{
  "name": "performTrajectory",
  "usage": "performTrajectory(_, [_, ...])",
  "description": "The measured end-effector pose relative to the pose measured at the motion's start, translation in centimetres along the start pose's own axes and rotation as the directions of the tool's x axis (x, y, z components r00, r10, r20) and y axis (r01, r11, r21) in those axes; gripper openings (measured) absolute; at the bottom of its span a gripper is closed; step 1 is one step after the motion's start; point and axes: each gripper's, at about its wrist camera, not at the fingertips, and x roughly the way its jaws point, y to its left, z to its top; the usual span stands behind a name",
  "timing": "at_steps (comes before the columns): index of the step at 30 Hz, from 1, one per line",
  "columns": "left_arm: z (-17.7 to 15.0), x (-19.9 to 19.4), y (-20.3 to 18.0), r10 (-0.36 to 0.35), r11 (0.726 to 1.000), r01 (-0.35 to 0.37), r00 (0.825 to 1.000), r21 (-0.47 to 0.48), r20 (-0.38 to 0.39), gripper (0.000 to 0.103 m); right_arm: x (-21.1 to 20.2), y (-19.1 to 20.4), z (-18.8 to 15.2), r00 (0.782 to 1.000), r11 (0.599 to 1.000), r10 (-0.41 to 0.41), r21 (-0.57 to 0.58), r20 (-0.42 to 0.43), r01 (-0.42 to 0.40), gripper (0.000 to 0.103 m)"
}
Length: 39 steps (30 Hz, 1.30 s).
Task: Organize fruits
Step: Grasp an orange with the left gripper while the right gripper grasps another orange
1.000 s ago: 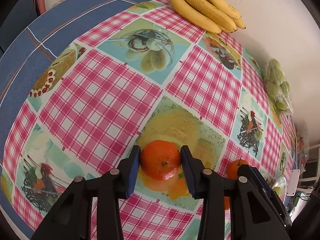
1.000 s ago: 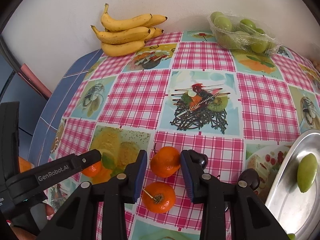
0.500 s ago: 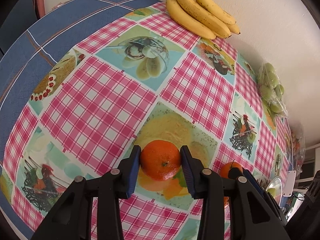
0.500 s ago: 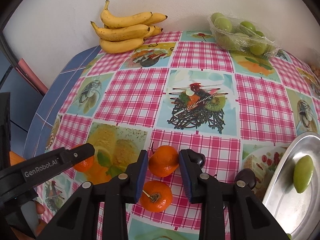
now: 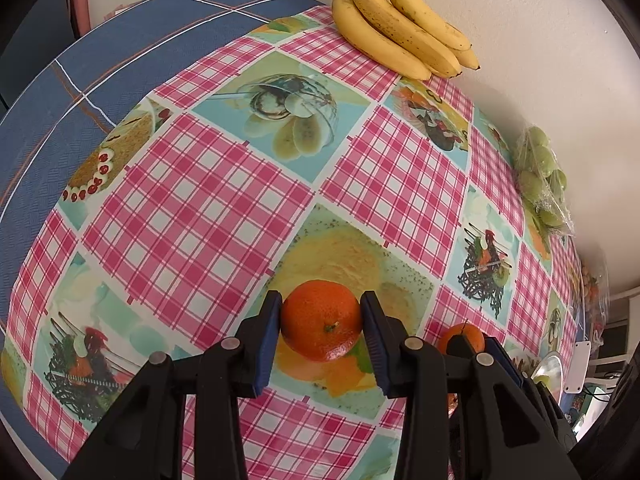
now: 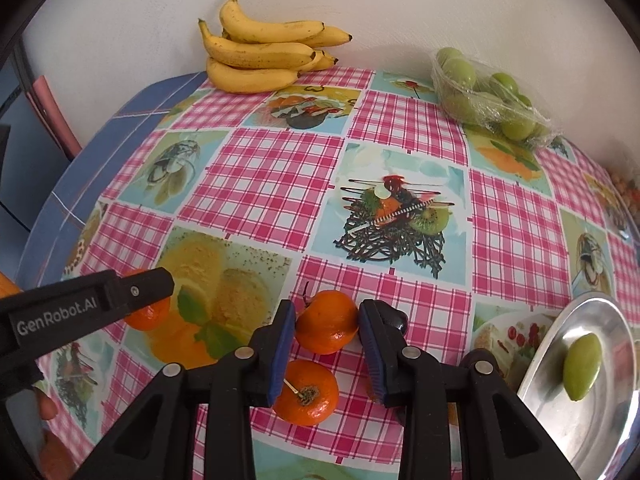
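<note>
Two tangerines are in hand at once. The left gripper (image 5: 322, 326) has its jaws clenched on a tangerine (image 5: 321, 320), both pads pressed to its sides, over the yellow dessert print of the worktop (image 5: 192, 208). The right gripper (image 6: 326, 326) brackets a second tangerine (image 6: 326, 322); its jaws are opening slightly, the right pad touching the fruit and the left pad just beside it — whether that counts as a firm grip I cannot tell. A third tangerine (image 6: 306, 398), stem up, lies just on the near side of the second one, partly under the left pad.

Relative to the second tangerine: the steel plate (image 6: 600, 420) with one green fruit (image 6: 582, 366) sits to its right at the worktop's edge, the bananas (image 6: 260, 56) far behind it against the wall, the wrapped tray of green fruit (image 6: 488, 92) behind and to the right.

Judged from this, the step is picking up tangerines. The next move likely calls for a secure right-hand grip, then a clean lift that doesn't nudge the third tangerine — and a carry, perhaps to the plate.
</note>
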Motion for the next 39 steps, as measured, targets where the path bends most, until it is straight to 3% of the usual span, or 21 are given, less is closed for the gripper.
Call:
performTrajectory(9, [0.0,0.1,-0.1,0.005,1.000,-0.005,1.000,-0.003,0.000,0.042,0.5,2.4,-0.6,0.991,0.980,-0.130,-0.149,0.018,0.132,0.041])
performTrajectory(17, [-0.2,0.1,-0.2,0.007,1.000,-0.007,1.000,-0.005,0.003,0.042,0.5,2.4,-0.7,0.990,0.979,-0.139,-0.150,0.023,0.140,0.038])
performTrajectory(28, [0.1,-2.2,-0.4,-0.017,1.000,0.017,0.998,-0.002,0.058,0.041,-2.4,0.2,0.6,0.999,1.000,0.021,0.021,0.024,-0.021,0.038])
performTrajectory(34, [0.0,-2.8,-0.8,-0.038,0.999,0.039,0.998,-0.012,0.058,0.041,-4.2,-2.3,0.7,0.991,0.977,0.130,0.169,0.024,-0.132,0.038])
performTrajectory(39, [-0.4,-2.8,-1.3,-0.052,0.998,0.053,0.998,-0.014,0.045,0.041,-5.3,-3.9,0.2,0.988,0.962,0.149,0.225,0.029,-0.152,0.038])
